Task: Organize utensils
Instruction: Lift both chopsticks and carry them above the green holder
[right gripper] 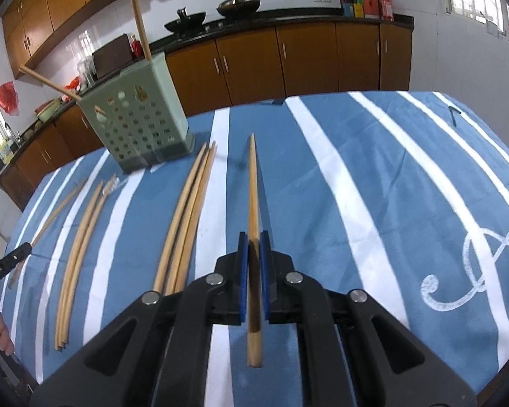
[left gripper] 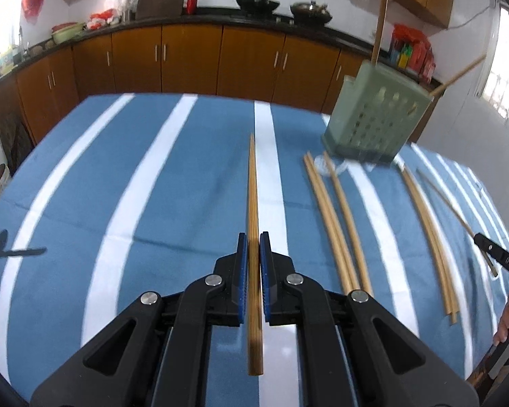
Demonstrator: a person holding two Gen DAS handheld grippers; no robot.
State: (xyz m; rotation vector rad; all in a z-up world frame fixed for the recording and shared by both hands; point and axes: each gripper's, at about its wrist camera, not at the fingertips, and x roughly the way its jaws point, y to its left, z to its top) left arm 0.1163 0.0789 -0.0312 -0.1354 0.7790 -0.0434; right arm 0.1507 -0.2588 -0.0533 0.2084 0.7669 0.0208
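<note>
My left gripper (left gripper: pixel 253 237) is shut on a wooden chopstick (left gripper: pixel 252 203) that points forward above the blue striped cloth. My right gripper (right gripper: pixel 253 235) is shut on another wooden chopstick (right gripper: pixel 252 186), also pointing forward. A pale green perforated utensil holder (left gripper: pixel 376 115) stands at the far right in the left wrist view and at the far left in the right wrist view (right gripper: pixel 139 118), with two chopsticks sticking out of it. Loose chopsticks (left gripper: pixel 336 217) lie on the cloth in front of it; the right wrist view shows them too (right gripper: pixel 186 210).
The table carries a blue cloth with white stripes (left gripper: pixel 118 186). More loose chopsticks (right gripper: pixel 81 247) lie to the left. The other gripper and a hand show at the frame edge (left gripper: pixel 495 254). Brown kitchen cabinets (left gripper: pixel 186 57) stand beyond the table.
</note>
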